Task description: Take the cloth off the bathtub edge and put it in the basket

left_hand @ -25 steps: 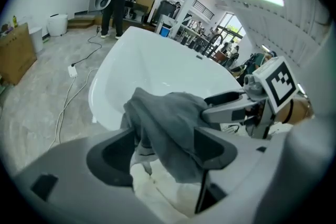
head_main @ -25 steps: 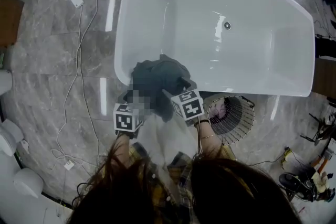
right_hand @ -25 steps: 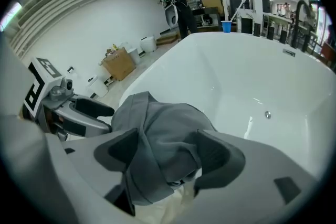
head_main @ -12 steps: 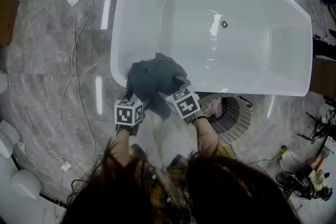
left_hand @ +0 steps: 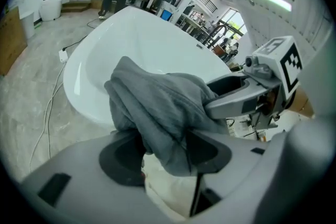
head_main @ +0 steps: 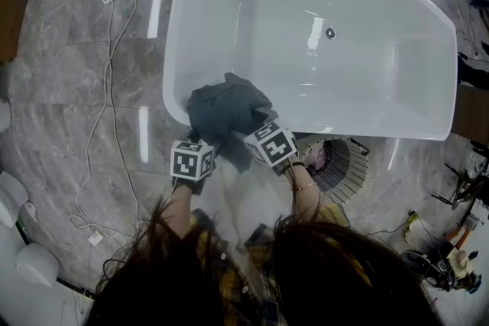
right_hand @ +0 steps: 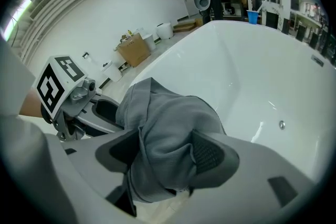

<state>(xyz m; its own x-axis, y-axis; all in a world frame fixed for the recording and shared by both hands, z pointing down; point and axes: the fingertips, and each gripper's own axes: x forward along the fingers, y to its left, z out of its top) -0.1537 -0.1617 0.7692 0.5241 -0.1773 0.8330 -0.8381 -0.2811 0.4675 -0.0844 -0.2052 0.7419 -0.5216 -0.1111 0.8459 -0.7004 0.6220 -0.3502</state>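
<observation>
Though crumpled, soft grey cloth (head_main: 228, 112) on glossy bathtub (head_main: 382, 88).

Grey cloth (head_main: 229, 107), white bathtub (head_main: 382, 91)

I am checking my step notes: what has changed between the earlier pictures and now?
The left gripper has eased in closer to the cloth, and its jaws have just been closing on a fold of it. The right gripper hardly moved, with cloth between its jaws. The cloth stays draped over the bathtub edge, and the basket stands where it was.
</observation>
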